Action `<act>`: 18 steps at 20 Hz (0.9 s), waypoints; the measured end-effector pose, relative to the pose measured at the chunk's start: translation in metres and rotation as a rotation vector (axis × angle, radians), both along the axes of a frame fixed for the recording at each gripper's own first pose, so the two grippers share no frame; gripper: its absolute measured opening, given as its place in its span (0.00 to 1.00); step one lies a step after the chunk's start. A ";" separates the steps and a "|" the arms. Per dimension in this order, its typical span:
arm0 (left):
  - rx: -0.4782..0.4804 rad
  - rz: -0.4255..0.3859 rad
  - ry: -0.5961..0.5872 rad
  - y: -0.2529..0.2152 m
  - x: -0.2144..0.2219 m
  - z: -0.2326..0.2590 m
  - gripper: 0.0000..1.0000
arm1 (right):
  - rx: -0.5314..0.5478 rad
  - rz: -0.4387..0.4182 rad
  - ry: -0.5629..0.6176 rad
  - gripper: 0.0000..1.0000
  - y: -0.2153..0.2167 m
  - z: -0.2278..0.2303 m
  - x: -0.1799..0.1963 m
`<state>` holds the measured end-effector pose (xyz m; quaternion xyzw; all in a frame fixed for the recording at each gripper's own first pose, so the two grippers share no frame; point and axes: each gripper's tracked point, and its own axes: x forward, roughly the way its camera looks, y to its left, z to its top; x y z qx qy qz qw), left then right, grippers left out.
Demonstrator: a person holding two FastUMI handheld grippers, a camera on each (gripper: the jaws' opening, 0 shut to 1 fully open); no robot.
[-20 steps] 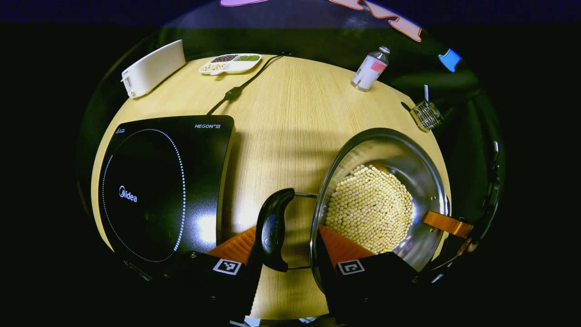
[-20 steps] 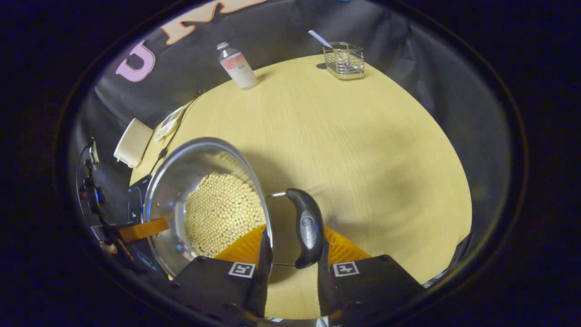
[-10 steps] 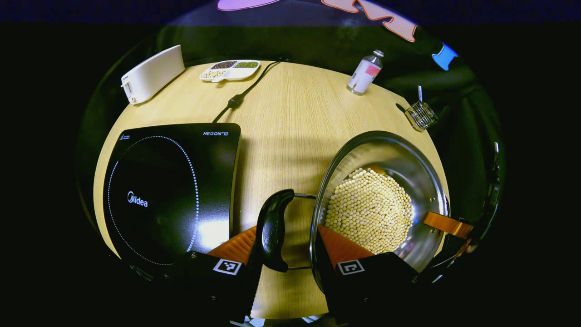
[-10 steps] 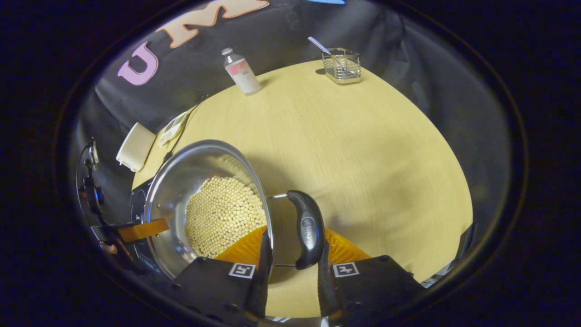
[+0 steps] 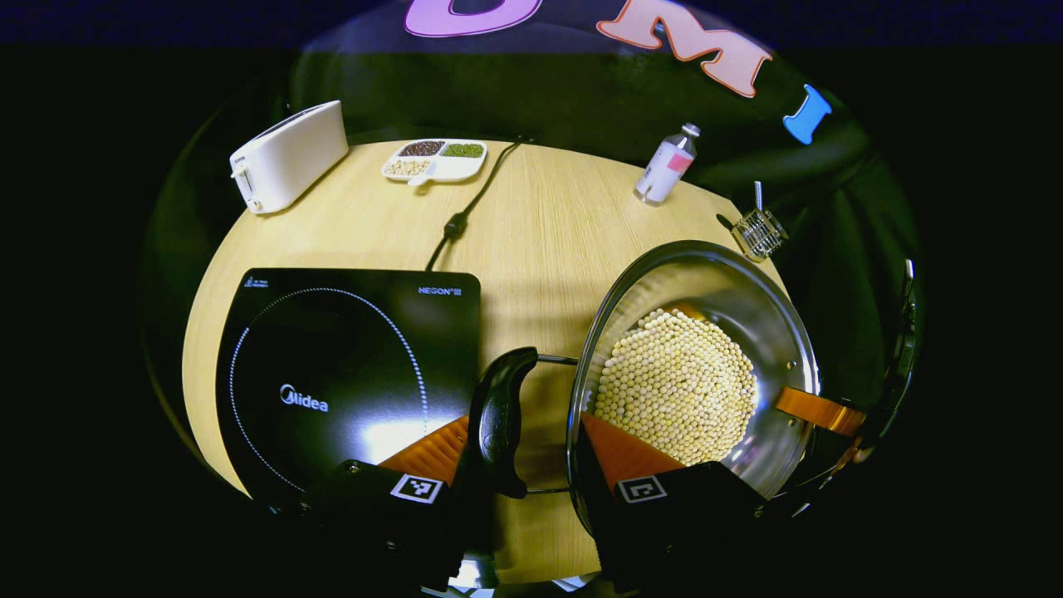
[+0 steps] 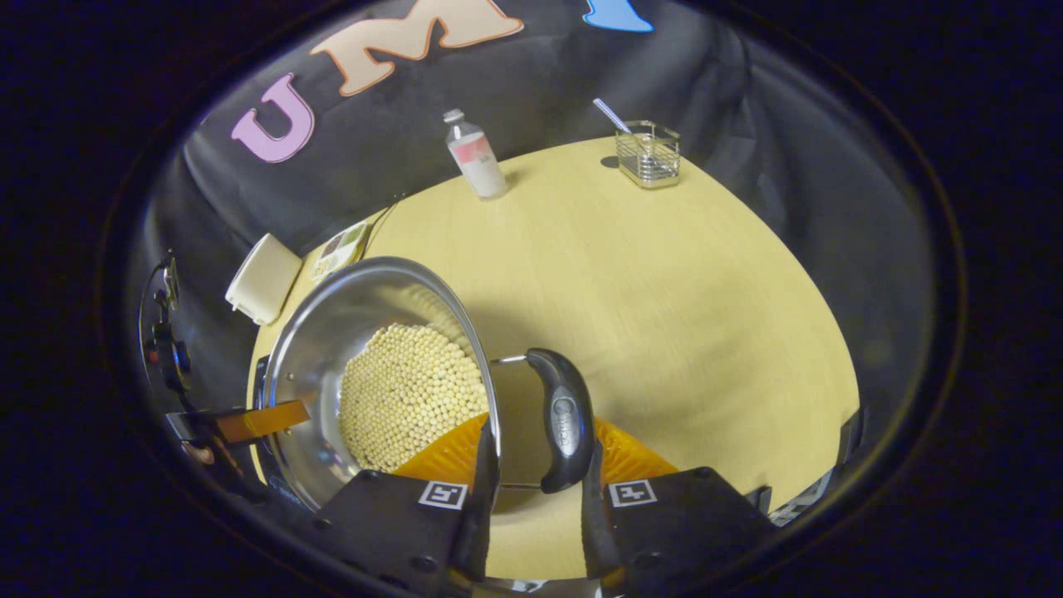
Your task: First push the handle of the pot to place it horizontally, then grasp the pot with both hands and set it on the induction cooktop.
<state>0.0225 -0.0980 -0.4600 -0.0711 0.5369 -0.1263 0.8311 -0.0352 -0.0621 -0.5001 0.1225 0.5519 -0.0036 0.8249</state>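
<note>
A steel pot (image 5: 747, 299) full of pale beans (image 5: 677, 382) hangs between both grippers, to the right of the black induction cooktop (image 5: 332, 374). My left gripper (image 5: 527, 465) is shut on the pot's black left handle (image 5: 498, 415), one finger outside the handle and one inside the rim. In the right gripper view the same pot (image 6: 332, 324) sits at the left, and my right gripper (image 6: 536, 473) is shut on its other black handle (image 6: 563, 419). Each view shows the opposite gripper's finger at the far rim. The pot seems lifted off the table (image 5: 540, 241).
At the table's back stand a white toaster (image 5: 286, 154), a divided dish of grains (image 5: 433, 159), a small bottle (image 5: 664, 166) and a wire basket (image 5: 757, 232). The cooktop's power cord (image 5: 465, 212) runs to the back edge. Bare wood (image 6: 664, 291) lies right of the pot.
Both grippers have carried the pot leftward, so the cooktop now lies closer to it. The table's far objects sit lower in both views. Both grips are unchanged.
</note>
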 end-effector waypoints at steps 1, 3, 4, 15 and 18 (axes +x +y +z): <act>0.001 0.001 -0.004 0.006 0.002 0.002 0.62 | 0.000 0.000 -0.006 0.41 0.003 0.002 0.001; 0.006 0.007 -0.011 0.020 0.004 0.006 0.62 | 0.001 0.009 -0.013 0.41 0.008 0.003 0.000; 0.009 0.011 -0.013 0.028 0.004 0.010 0.62 | 0.005 0.012 -0.016 0.41 0.010 0.005 0.000; 0.040 0.083 -0.048 0.130 0.013 0.026 0.62 | 0.040 0.074 -0.037 0.41 0.038 0.007 0.006; 0.043 0.106 -0.042 0.154 0.014 0.024 0.62 | 0.041 0.094 -0.040 0.41 0.041 0.003 0.009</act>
